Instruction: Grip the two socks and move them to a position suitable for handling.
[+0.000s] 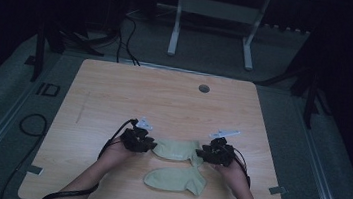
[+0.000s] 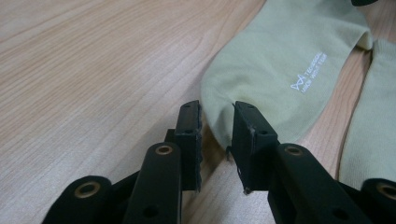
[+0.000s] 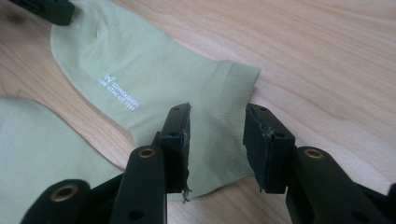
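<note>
where upper sock (image 1: 177, 149) lies lengthwise between left gripper (image 2: 217, 122) and right gripper (image 3: 217, 122): toe left, cuff right, both jaw pairs open, gripping nothing.

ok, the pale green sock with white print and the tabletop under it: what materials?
Pale green sock with white print: thin, fine-knit fabric, matte, with a ribbed cuff; likely a cotton blend. Tabletop: light wood grain, smooth low sheen; possibly laminate.

two pale green socks (image 1: 177, 150) flat
</note>
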Tool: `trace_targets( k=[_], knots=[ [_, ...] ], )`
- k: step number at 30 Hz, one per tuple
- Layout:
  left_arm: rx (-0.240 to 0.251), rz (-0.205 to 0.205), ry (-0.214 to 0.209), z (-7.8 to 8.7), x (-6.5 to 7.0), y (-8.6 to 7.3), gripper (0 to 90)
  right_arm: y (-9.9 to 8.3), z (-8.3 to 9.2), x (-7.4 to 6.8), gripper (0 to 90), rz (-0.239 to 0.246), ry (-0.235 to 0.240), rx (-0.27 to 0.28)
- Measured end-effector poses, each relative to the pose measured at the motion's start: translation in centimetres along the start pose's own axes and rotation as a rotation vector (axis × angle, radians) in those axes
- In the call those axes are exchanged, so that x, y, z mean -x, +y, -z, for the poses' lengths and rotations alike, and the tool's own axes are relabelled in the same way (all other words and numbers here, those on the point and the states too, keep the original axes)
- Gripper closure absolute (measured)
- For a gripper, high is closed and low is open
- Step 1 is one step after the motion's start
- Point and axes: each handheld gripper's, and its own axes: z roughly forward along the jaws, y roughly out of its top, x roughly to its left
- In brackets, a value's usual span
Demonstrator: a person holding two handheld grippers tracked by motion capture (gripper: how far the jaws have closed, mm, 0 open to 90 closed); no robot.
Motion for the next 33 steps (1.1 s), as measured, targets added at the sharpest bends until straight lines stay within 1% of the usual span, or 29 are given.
trace_targets(
  k=[1,2,3,4,5,6,7,8,9,10,11,12,13,14,15,16,17,18,19,20,21,23,25,27,28,33],
  knots=[
    [0.01,0.004,0.008,0.2,0.0,0.0,66.4,0.0,0.1,0.1,60.1,0.0,-0.003,0.007],
    [0.013,0.013,0.017,0.3,0.0,0.0,65.6,0.1,0.3,0.2,60.1,-0.003,-0.01,0.014],
    [0.017,0.01,0.026,0.5,-0.1,0.0,65.1,0.1,0.5,0.3,60.2,-0.011,-0.012,0.017],
    [0.028,0.016,0.034,0.6,0.0,0.0,63.8,0.2,0.6,0.3,61.8,-0.013,-0.019,0.02],
    [0.034,0.018,0.04,0.8,0.1,0.0,64.0,0.2,0.8,0.3,66.8,-0.017,-0.02,0.025],
    [0.034,0.018,0.04,0.8,0.1,0.0,66.9,0.2,0.8,0.3,66.8,-0.017,-0.02,0.025],
    [0.056,0.008,0.029,1.1,0.5,0.1,66.9,0.2,0.9,0.3,74.3,-0.018,-0.02,0.028],
    [0.059,-0.001,0.025,1.2,0.8,0.1,78.0,0.1,1.0,-0.1,84.0,-0.004,-0.037,0.037],
    [0.058,-0.017,0.021,1.1,1.1,0.2,83.0,0.1,0.9,-0.3,88.0,-0.001,-0.037,0.035],
    [0.054,-0.026,0.014,0.9,1.5,0.3,86.1,0.0,0.7,-0.5,89.5,0.004,-0.034,0.026],
    [0.046,-0.036,0.007,0.5,1.9,0.5,88.4,-0.1,0.4,-0.8,89.5,0.009,-0.029,0.014],
    [0.035,-0.043,0.014,0.1,2.1,0.5,88.7,-0.3,0.0,-1.0,89.6,0.024,-0.037,-0.008],
    [0.03,-0.044,0.017,-0.2,2.3,0.5,89.4,-0.4,-0.3,-1.1,89.6,0.031,-0.05,-0.019],
    [0.023,-0.042,0.009,-0.7,2.3,0.5,89.4,-0.5,-0.5,-1.2,89.6,0.031,-0.054,-0.023],
    [0.014,-0.042,0.013,-1.1,2.4,0.5,89.5,-0.6,-0.7,-1.1,89.5,0.027,-0.053,-0.027],
    [-0.001,-0.043,0.026,-1.5,2.5,0.5,89.5,-0.8,-0.9,-1.1,89.5,0.021,-0.049,-0.032],
    [-0.011,-0.036,0.03,-1.9,2.4,0.4,89.4,-0.9,-1.1,-1.0,89.5,0.023,-0.047,-0.038],
    [-0.008,-0.029,0.026,-2.0,2.3,0.3,89.4,-0.9,-1.2,-0.9,89.5,0.022,-0.045,-0.039],
    [-0.003,-0.006,0.027,-2.1,2.0,0.4,89.4,-0.9,-1.2,-0.8,89.5,0.019,-0.04,-0.039],
    [-0.006,0.001,0.035,-2.0,1.8,0.5,89.5,-0.9,-1.1,-0.8,89.5,0.023,-0.043,-0.044],
    [-0.012,0.004,0.034,-2.0,1.7,0.5,89.5,-0.8,-1.1,-0.7,89.4,0.026,-0.049,-0.049],
    [-0.02,-0.001,0.039,-1.9,1.7,0.5,89.5,-0.7,-1.1,-0.3,88.8,0.028,-0.054,-0.052],
    [-0.021,0.002,0.035,-1.7,1.8,0.3,89.4,-0.6,-1.1,0.1,88.3,0.018,-0.059,-0.048],
    [-0.018,0.006,0.034,-1.5,1.9,0.1,89.4,-0.6,-1.1,0.5,87.7,0.005,-0.045,-0.042],
    [-0.02,0.007,0.025,-1.4,1.8,0.0,89.3,-0.6,-1.1,0.6,87.7,-0.001,-0.043,-0.041],
    [-0.02,0.014,0.019,-1.2,2.1,-0.3,89.2,-0.5,-1.2,0.7,86.4,-0.002,-0.041,-0.043]
  ],
)
